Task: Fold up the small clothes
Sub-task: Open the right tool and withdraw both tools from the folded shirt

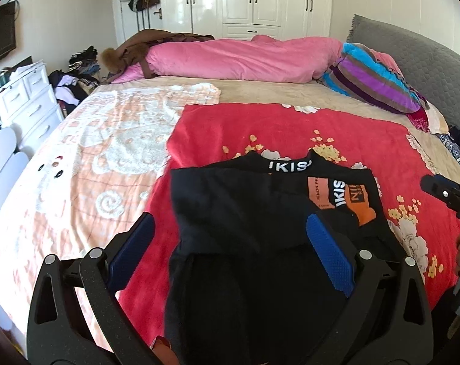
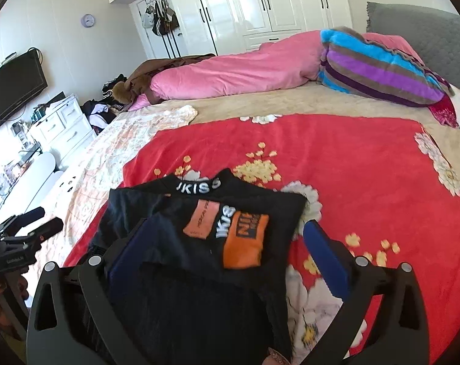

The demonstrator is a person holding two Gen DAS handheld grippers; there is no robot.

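Observation:
A small black garment (image 1: 245,213) with a white-lettered waistband and orange patches lies partly folded on the red flowered blanket (image 1: 290,127). My left gripper (image 1: 230,237) is open, its blue pads straddling the garment's near part without gripping it. In the right wrist view the same garment (image 2: 199,243) lies under my right gripper (image 2: 227,243), which is open too, its left pad over the cloth and its right pad over the blanket (image 2: 351,167). The right gripper shows at the right edge of the left wrist view (image 1: 443,194); the left gripper shows at the left edge of the right wrist view (image 2: 29,228).
A peach patterned blanket (image 1: 93,158) covers the bed's left side. A pink duvet (image 1: 239,57), a brown coat (image 1: 151,42) and a striped pillow (image 1: 376,82) lie at the far end. A white dresser (image 1: 26,100), a clothes pile (image 1: 74,82) and wardrobes (image 1: 254,0) stand beyond.

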